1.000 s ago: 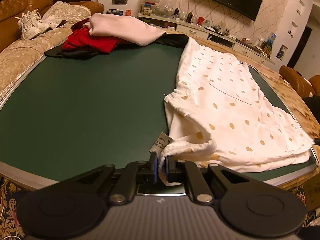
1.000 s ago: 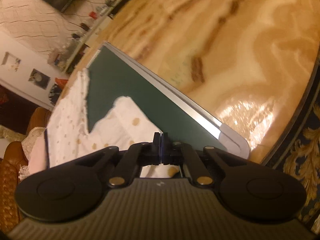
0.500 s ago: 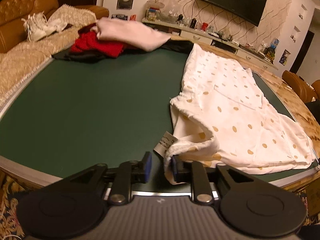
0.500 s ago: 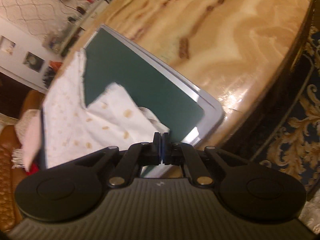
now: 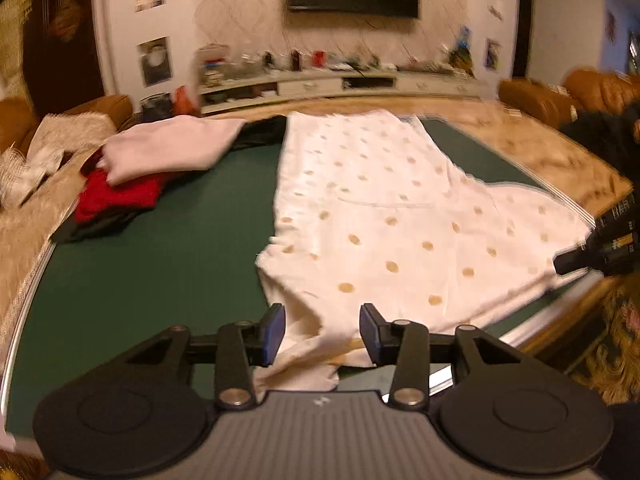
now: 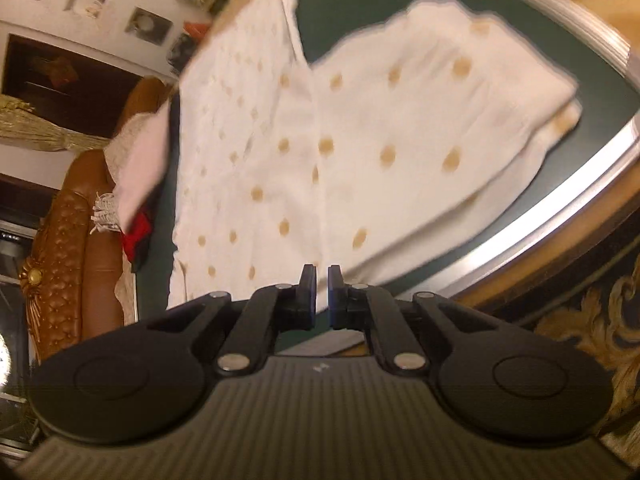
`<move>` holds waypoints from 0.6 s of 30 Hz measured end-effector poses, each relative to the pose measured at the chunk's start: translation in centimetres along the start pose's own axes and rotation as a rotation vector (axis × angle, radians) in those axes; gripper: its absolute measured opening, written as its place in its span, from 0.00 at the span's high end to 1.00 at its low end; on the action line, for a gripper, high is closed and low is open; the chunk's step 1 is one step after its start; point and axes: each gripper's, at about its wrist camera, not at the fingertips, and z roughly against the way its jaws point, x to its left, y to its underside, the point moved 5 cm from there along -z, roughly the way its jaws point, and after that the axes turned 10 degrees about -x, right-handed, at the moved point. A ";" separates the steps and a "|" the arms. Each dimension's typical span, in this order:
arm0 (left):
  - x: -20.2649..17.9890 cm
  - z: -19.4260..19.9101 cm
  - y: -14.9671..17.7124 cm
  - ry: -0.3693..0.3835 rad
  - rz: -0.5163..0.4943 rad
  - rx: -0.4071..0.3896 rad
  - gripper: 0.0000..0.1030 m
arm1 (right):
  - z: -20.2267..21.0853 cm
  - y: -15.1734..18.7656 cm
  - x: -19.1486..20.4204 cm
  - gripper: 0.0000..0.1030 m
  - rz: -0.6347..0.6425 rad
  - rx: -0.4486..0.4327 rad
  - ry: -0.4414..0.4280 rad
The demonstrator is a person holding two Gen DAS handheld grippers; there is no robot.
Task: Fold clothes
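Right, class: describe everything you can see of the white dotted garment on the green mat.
The white dotted garment is soft, thin-looking cloth, cream-white with scattered gold dots. It lies mostly flat on the green mat, folded into layers, with a seam line across its middle. Its near corner is bunched and hangs over the mat's edge between the pads of the left tool, whose jaws are opening. Its far end reaches a dark garment beside the pink one.

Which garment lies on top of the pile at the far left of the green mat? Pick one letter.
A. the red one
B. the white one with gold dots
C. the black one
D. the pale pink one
D: the pale pink garment lies over the red garment, with the black garment lowest on the green mat; the dotted garment lies apart, spread flat.
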 end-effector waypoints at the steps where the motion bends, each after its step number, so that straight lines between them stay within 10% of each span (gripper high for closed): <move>1: -0.4 -0.5 0.1 0.003 -0.014 0.014 0.55 | -0.3 0.2 0.0 0.92 -0.017 0.003 0.002; 18: 0.3 -2.9 1.8 0.042 0.043 0.082 0.57 | -2.2 0.6 0.5 0.81 -0.027 -0.017 0.076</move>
